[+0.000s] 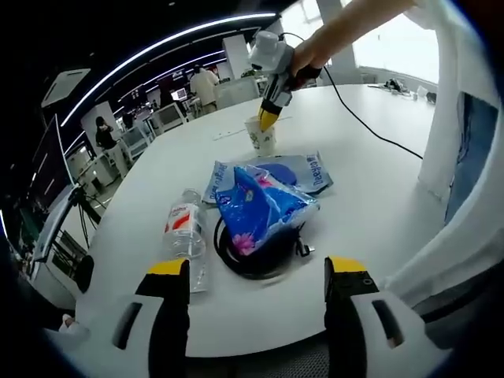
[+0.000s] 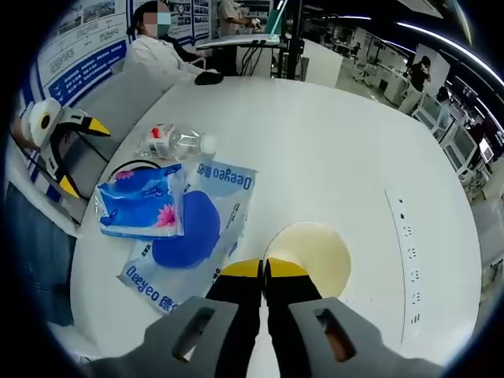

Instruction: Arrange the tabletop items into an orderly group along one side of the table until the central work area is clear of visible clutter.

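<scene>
A clear water bottle [image 1: 185, 228] with a red label lies on the white table [image 1: 370, 213], left of a blue tissue pack [image 1: 264, 205] that rests on a coiled black cable [image 1: 253, 258]. Behind them lies a flat blue and white Deeyeo pack [image 1: 309, 169]. My left gripper [image 1: 257, 266] hangs open just short of the coil. Farther off, my right gripper [image 1: 268, 120] pinches the rim of a paper cup [image 1: 261, 138]. In the right gripper view the right gripper [image 2: 265, 269] is shut on the cup [image 2: 315, 252], with the Deeyeo pack [image 2: 197, 228], tissue pack [image 2: 142, 201], bottle [image 2: 175, 142] and open left gripper [image 2: 79, 156] to its left.
A black cord [image 1: 370, 130] trails from the right gripper across the table. A row of small sockets [image 2: 405, 236] runs along the table [image 2: 331, 134] right of the cup. A dark object [image 2: 209, 77] lies at the far edge near a seated person [image 2: 150, 47]. Desks and people stand beyond.
</scene>
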`<state>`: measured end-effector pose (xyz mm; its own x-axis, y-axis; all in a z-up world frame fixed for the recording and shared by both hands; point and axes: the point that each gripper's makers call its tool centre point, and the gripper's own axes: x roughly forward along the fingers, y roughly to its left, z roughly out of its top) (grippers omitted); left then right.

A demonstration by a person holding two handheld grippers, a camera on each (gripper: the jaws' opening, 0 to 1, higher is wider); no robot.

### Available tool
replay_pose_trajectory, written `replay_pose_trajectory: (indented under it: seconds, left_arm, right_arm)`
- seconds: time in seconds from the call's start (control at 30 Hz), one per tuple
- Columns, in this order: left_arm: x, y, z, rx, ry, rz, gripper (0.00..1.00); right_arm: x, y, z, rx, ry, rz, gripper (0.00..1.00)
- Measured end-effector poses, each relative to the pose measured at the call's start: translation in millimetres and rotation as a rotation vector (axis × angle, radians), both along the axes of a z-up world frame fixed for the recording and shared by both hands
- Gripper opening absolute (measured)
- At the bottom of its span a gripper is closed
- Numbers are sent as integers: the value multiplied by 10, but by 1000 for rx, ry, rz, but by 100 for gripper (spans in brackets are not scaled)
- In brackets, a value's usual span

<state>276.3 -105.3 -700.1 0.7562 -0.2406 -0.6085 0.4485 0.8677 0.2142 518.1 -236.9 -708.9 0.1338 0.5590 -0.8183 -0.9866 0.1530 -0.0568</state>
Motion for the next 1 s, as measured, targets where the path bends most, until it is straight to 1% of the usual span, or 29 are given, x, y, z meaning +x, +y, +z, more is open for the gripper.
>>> replay_pose_trajectory:
  seconds: [0.1,0.13,0.23,0.3,0.37,0.4,0.5,0.6,0.73,0.77,0.83,0.87,0.97,1.0]
  left_arm:
    - [-9,11,-23,8,12,3,70]
    - [-9,10,-21,7,12,3,70]
    - [-5,14,-17,12,10,4,70]
    - [-8,12,-22,13,15,4,71]
    - [-12,17,-28,18,19,6,70]
    - [-14,23,-32,22,23,8,70]
    - [-6,23,-20,20,15,9,71]
    - [-7,25,-20,21,16,11,71]
    - [-5,25,-16,19,15,14,73]
    - [-7,28,-19,20,18,17,74]
    - [-10,32,-26,21,23,20,75]
    - [-8,32,-26,20,22,20,76]
    - [-7,36,-30,24,24,23,78]
    - [-11,39,-38,27,30,25,78]
  right_arm:
    - [-9,-43,-29,-37,-21,41,0]
    - [-8,-43,-29,-38,-23,41,0]
    - [-12,-55,-25,-32,-14,33,0]
    - [5,-65,-33,-31,-9,13,0]
    - [-6,-86,-57,-34,14,-4,0]
    - [-6,-102,-56,-39,12,-10,1]
    - [9,-127,-48,-34,9,-28,8]
    - [15,-121,5,13,39,-85,14]
    - [10,-111,87,49,53,-115,27]
    - [-19,-87,129,69,53,-105,30]
    - [-32,-47,221,109,14,-81,33]
    - [-40,-48,244,118,14,-86,35]
    - [-48,-36,342,177,44,-157,43]
    - [-34,-48,368,188,44,-178,45]
